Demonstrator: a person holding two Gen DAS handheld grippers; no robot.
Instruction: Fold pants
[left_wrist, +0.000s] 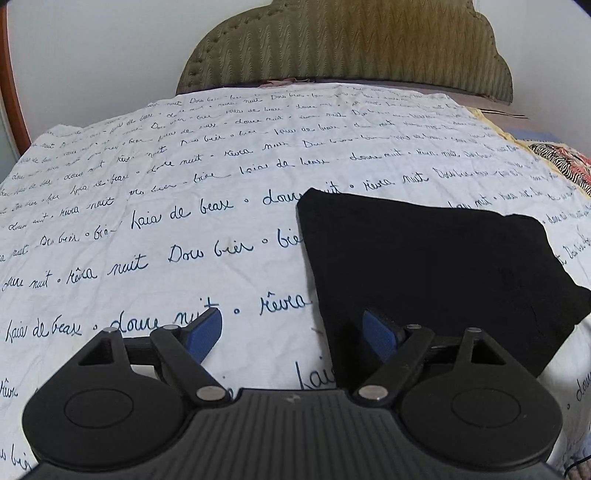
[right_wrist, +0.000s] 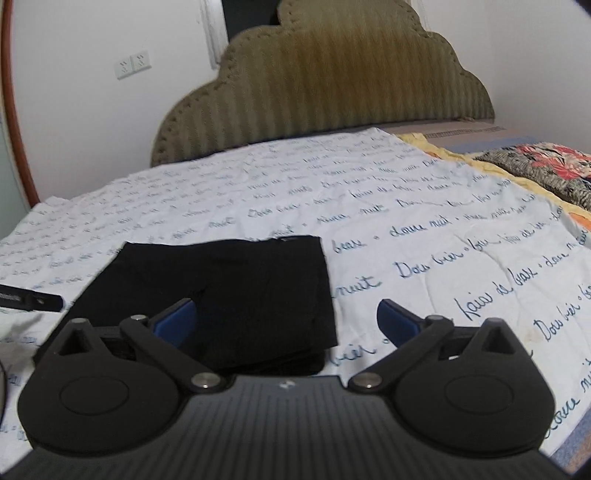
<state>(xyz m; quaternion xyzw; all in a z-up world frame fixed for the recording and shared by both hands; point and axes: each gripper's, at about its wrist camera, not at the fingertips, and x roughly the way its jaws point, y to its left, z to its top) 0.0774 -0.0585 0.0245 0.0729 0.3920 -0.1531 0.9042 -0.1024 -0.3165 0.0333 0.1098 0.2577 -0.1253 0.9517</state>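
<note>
While one pants (left_wrist: 436, 280) lay folded on sheet (left_wrist: 147, 206), my two claws, left (left_wrist: 291, 332) and right (right_wrist: 286, 321), gaped empty.

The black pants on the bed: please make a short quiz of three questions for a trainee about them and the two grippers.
1. True or false: the black pants lie folded into a compact stack on the white sheet.
2. What do the jaws of the left gripper hold?
3. The right gripper is: A) shut on the pants B) open and empty C) out of view.

Key: 1 true; 2 nothing, they stand open; 3 B.
</note>
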